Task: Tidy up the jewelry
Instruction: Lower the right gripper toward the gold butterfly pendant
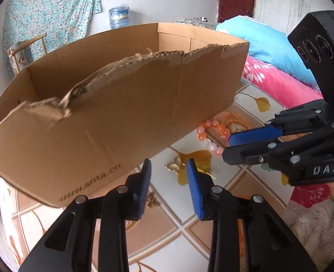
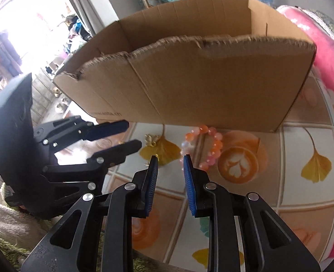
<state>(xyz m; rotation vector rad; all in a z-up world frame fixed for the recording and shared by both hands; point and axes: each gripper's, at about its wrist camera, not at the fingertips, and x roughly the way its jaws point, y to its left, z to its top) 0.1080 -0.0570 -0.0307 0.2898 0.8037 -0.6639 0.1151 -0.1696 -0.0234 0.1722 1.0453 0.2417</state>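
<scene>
An open brown cardboard box with a torn, ragged near rim [image 1: 121,104] stands on a tablecloth printed with yellow ginkgo leaves and latte cups [image 2: 280,158]. Just in front of the box's near wall, toward its right end, lies a bracelet of round orange, pink and white beads [image 2: 212,145] — flat on the cloth, with nothing gripping it. To its left, near the box, sits a small gold-coloured butterfly-shaped ornament with pale stones [image 1: 175,164].

The left gripper [image 1: 169,165] hangs above the cloth with its blue-padded jaws partly open, the butterfly ornament showing in the gap beyond the tips; the pads press on nothing. The right gripper [image 2: 170,161] stands narrowly parted and empty — its right tip just before the bracelet's near edge. A pink floral blanket [image 1: 280,83] lies to the right
</scene>
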